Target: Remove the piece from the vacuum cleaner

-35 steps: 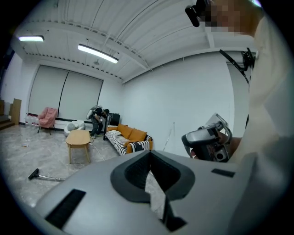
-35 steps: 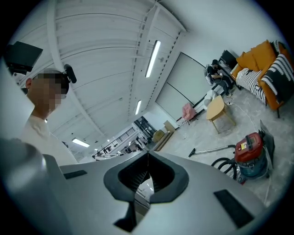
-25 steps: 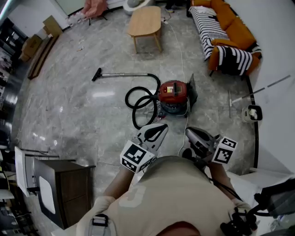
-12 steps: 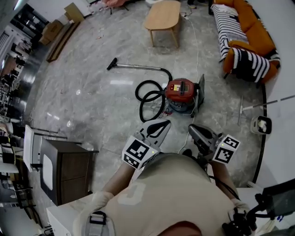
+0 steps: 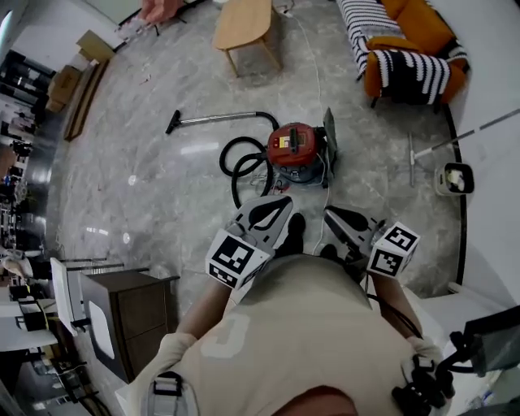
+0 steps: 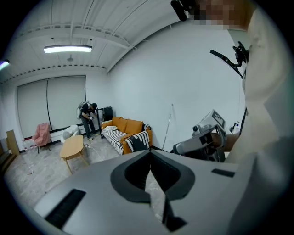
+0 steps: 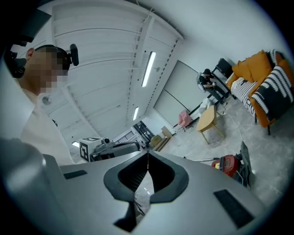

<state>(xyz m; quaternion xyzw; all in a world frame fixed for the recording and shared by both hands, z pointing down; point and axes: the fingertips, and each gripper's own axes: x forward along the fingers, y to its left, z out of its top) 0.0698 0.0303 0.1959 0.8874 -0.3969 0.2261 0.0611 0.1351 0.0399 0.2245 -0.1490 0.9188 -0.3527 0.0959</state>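
Meanwhile, in the head view, the scene had swung since a second before: the red vacuum cleaner (image 5: 294, 150) sat a little higher in the frame, and a dark shoe (image 5: 295, 231) had come into sight between the two grippers. The left gripper (image 5: 284, 203) and right gripper (image 5: 330, 214) hung close to the person's body, both pointing toward the machine but well short of it. I judged this to be the approach only; no piece had been touched. The cleaner stood on the marble floor (image 5: 146, 203) with its black hose (image 5: 238, 168) looped at its left and the metal wand (image 5: 219, 119) lying beyond. A white cord (image 5: 323, 213) trailed from the machine toward the feet and could snag a step. A coffee table (image 5: 242, 24) and a striped sofa (image 5: 406, 69) stood farther off, clear of the path.

From the left gripper view, the left gripper's (image 6: 149, 153) jaws were pressed together with nothing between them. That view faced the sofa and another person (image 6: 87, 117) far off; the cleaner was out of frame.

From the right gripper view, the right gripper's (image 7: 148, 154) jaws were likewise closed and empty, with the vacuum cleaner low at the right, well apart.
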